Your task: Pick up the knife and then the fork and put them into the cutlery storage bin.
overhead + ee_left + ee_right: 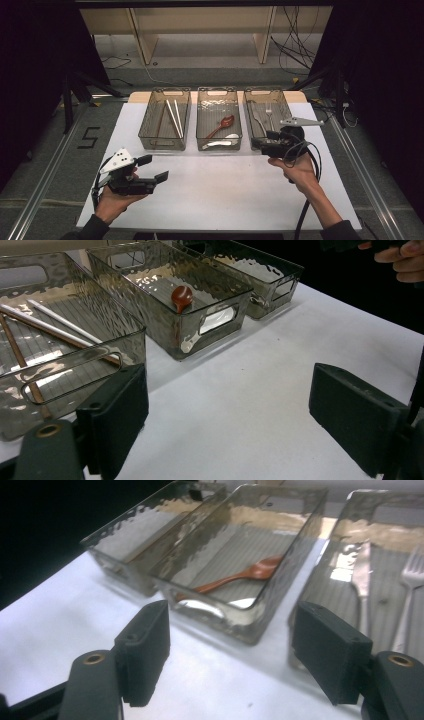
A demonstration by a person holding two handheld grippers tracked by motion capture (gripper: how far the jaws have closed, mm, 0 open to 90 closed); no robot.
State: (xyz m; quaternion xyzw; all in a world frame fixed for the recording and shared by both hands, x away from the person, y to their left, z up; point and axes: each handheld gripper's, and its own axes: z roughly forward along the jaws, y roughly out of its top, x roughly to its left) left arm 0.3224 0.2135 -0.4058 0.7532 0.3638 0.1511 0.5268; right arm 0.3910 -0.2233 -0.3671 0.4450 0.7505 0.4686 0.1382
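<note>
- The right gripper point(264, 141), matte black with blocky flat pads, stands wide open with nothing between them, at the near end of the right-hand bin.
- That smoky, ripple-walled clear plastic bin point(350, 545) holds a silver metal fork point(407, 600) and a flat metal utensil point(361, 580).
- The middle bin point(219, 126) holds a glossy reddish-brown spoon point(235, 577).
- The left gripper point(152, 170) is open and empty over the white tabletop point(215, 185).

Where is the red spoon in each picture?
High view: red spoon in the middle bin, centre.
Left gripper view: its bowl pokes up, top middle.
Right gripper view: lying in the middle bin, centre.
Shared landmark: the middle bin.
</note>
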